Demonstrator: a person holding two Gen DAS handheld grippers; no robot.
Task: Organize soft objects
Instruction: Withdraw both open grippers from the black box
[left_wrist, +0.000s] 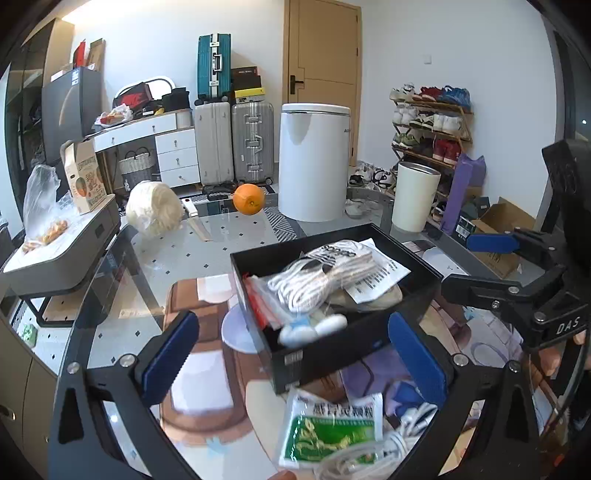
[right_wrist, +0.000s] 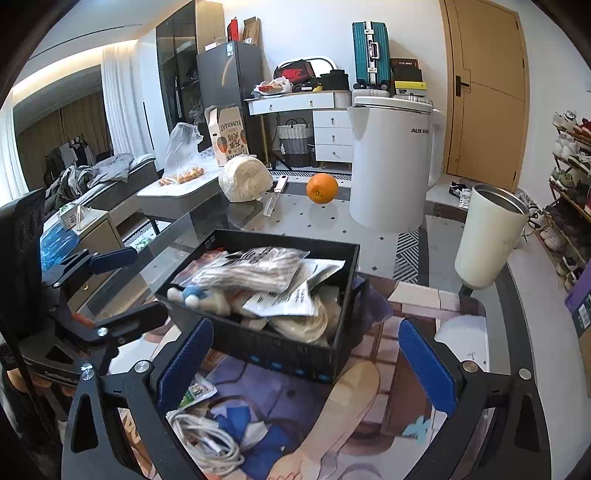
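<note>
A black box (left_wrist: 364, 334) (right_wrist: 280, 354) sits on the printed mat. It holds bagged white cord (left_wrist: 314, 277), socks, paper sheets (right_wrist: 291, 295), red-edged bags and a small blue-white plush (left_wrist: 310, 328) (right_wrist: 194, 293). My left gripper (left_wrist: 291, 354) is open, its blue pads on either side of the box's near corner. A green-white sachet (left_wrist: 332, 428) (right_wrist: 197, 391) and a coiled white cable (right_wrist: 210, 439) (left_wrist: 369, 458) lie on the mat in front of the box. My right gripper (right_wrist: 306, 362) is open and empty, straddling the box's near wall.
An orange (left_wrist: 248, 199) (right_wrist: 322, 188), a pale cabbage-like bundle (left_wrist: 154, 208) (right_wrist: 245, 178), a white appliance (right_wrist: 391, 166) and a cream cup (right_wrist: 487, 236) stand on the glass table behind the box. A grey device with bagged fruit (left_wrist: 40, 229) stands left.
</note>
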